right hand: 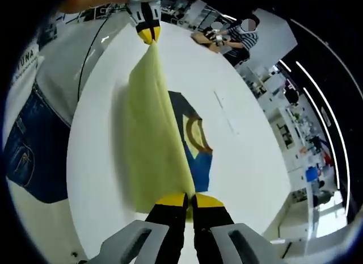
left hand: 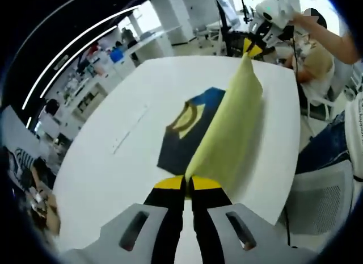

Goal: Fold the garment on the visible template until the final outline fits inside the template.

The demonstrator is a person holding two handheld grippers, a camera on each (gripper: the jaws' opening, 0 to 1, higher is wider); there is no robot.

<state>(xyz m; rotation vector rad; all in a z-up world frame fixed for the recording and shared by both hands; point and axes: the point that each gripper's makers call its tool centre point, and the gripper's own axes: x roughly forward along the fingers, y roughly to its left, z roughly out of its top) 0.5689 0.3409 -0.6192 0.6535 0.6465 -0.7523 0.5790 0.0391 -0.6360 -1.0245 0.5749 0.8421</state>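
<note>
While the soft yellow garment (left hand: 227, 133) is hanging taut above the white table (left hand: 113, 162), both the left gripper (left hand: 188, 184) and right gripper (right hand: 189, 200) are pinching its edge. A navy template (right hand: 195, 156) is lying flat just beyond; the right gripper view is showing jeans (right hand: 28, 156).

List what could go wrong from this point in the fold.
1. The yellow garment hangs stretched between the left hand-held gripper and the right hand-held gripper, each pinching only an edge; a slip would drop the fold.
2. It already covers part of the blue template, so it may land askew, outline spilling outside.
3. It lies near the white table edge and could slide off.
</note>
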